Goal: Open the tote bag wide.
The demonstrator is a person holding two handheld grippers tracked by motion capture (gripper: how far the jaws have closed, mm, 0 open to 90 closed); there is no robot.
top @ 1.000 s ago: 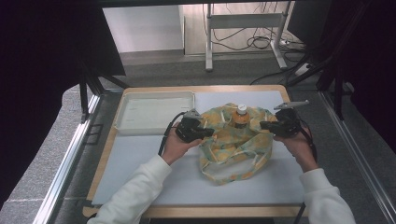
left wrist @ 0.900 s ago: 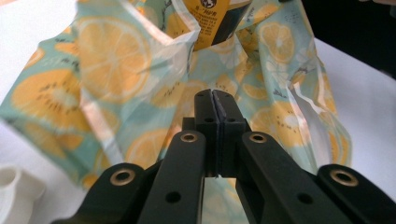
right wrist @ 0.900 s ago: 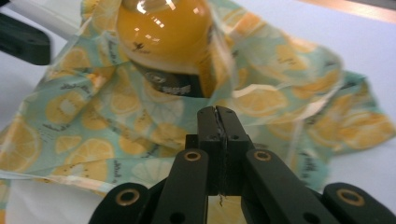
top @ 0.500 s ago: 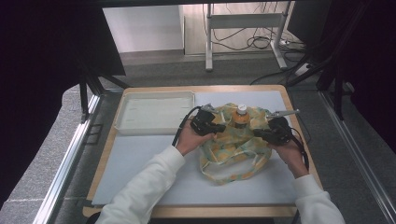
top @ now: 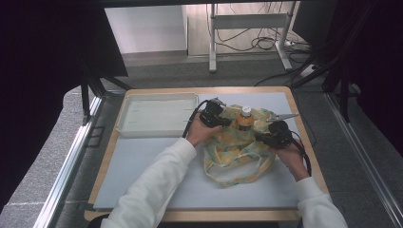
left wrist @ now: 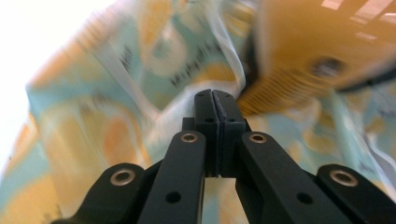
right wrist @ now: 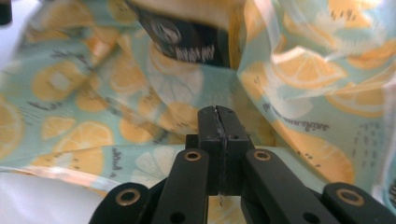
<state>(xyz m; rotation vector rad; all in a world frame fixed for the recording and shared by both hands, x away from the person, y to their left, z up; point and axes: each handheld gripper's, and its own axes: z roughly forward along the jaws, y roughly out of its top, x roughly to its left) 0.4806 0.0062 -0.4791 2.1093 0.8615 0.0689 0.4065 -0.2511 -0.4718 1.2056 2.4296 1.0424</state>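
A lemon-print bag (top: 237, 154) lies crumpled on the pale mat, and an orange bottle (top: 245, 118) with a white cap stands upright in its far part. My left gripper (top: 227, 122) sits just left of the bottle, shut, with the bag's rim gathered at its tips. My right gripper (top: 260, 136) is to the bottle's right and a little nearer, also shut on a fold of the bag. In the left gripper view the closed jaws (left wrist: 213, 94) meet the fabric beside the orange bottle (left wrist: 327, 42). The right gripper view has the closed jaws (right wrist: 217, 110) against lemon fabric below the bottle's dark label (right wrist: 191, 39).
A shallow white tray (top: 124, 129) stands at the far left of the wooden board (top: 309, 137). The bag's drawstring loop (top: 237, 183) trails toward the near edge. Dark metal frames and rails flank the table on both sides.
My left hand has slid right, up to the bottle. The right hand has come inward and nearer. The bag's top has been drawn narrower around the bottle.
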